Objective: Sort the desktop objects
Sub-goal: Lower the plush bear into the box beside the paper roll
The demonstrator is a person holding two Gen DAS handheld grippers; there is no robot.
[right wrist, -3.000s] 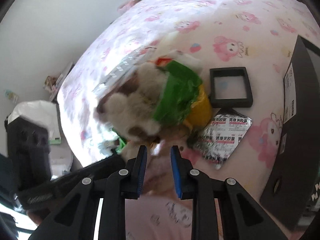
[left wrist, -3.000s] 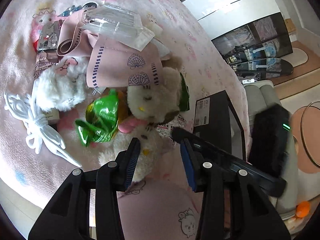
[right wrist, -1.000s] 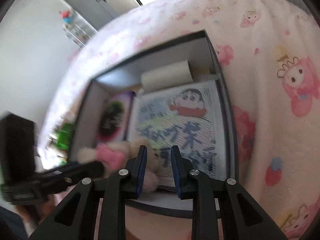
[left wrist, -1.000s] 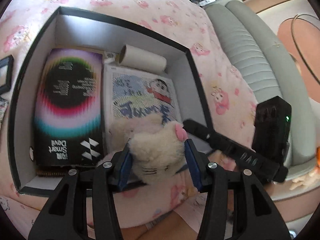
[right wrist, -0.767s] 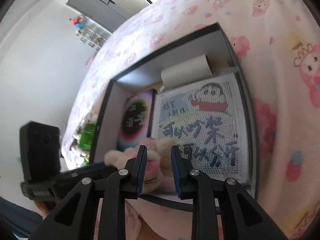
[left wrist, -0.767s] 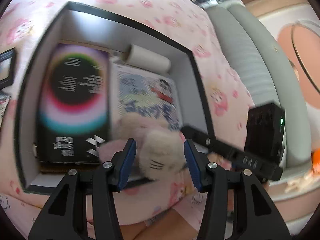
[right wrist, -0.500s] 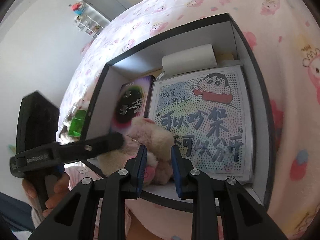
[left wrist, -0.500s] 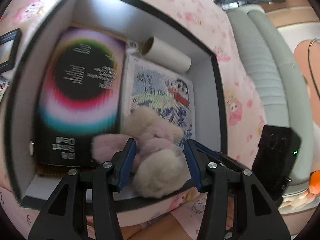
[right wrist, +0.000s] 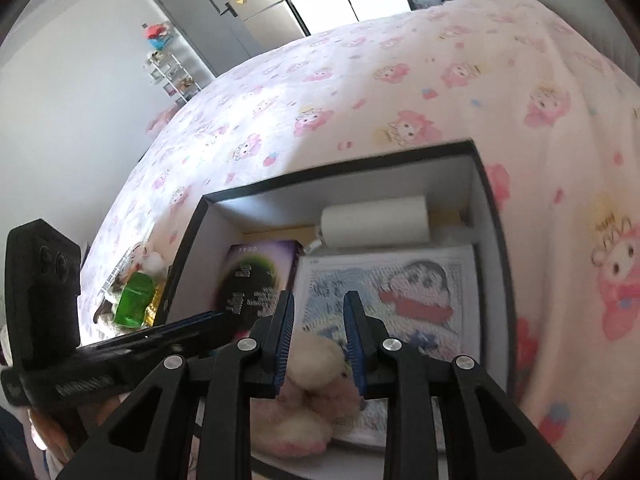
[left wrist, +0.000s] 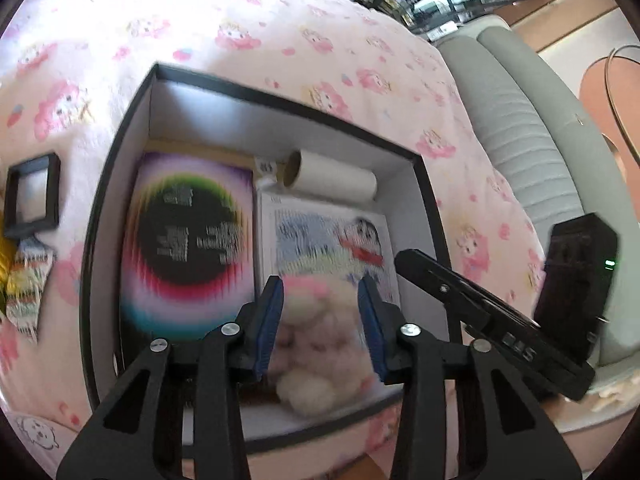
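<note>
From the left wrist, the left tool (left wrist: 320, 316) hangs over the near end of a black box (left wrist: 100, 220) that sits on a worktop covered with a pink cartoon-print cloth (left wrist: 240, 40). Its blue-padded fingers are spread apart, with a plush toy (left wrist: 316, 344) lying between and below them; the picture is blurred there, so contact with the pads cannot be judged. The toy rests inside the box at its near wall, partly on a cartoon picture sheet (left wrist: 328, 236). Left of that sheet in the box lies a dark pack with a rainbow ring (left wrist: 188, 244), and at the box's far wall lies a paper roll (left wrist: 332, 180). Outside the box, to its left, lies a small black frame (left wrist: 32, 196). The right tool's body crosses the box's right rim.

From the right wrist, the right tool (right wrist: 320, 336) hangs above the same near end of the box (right wrist: 492, 216), its fingers set a little apart with nothing between them. The plush toy (right wrist: 312, 364) lies just below the fingertips, on the near edge of the picture sheet (right wrist: 400, 292). The rainbow-ring pack (right wrist: 256, 280) is to the sheet's left and the paper roll (right wrist: 376, 220) beyond it. A green packet (right wrist: 134, 300) lies on the cloth (right wrist: 400, 80) left of the box.
</note>
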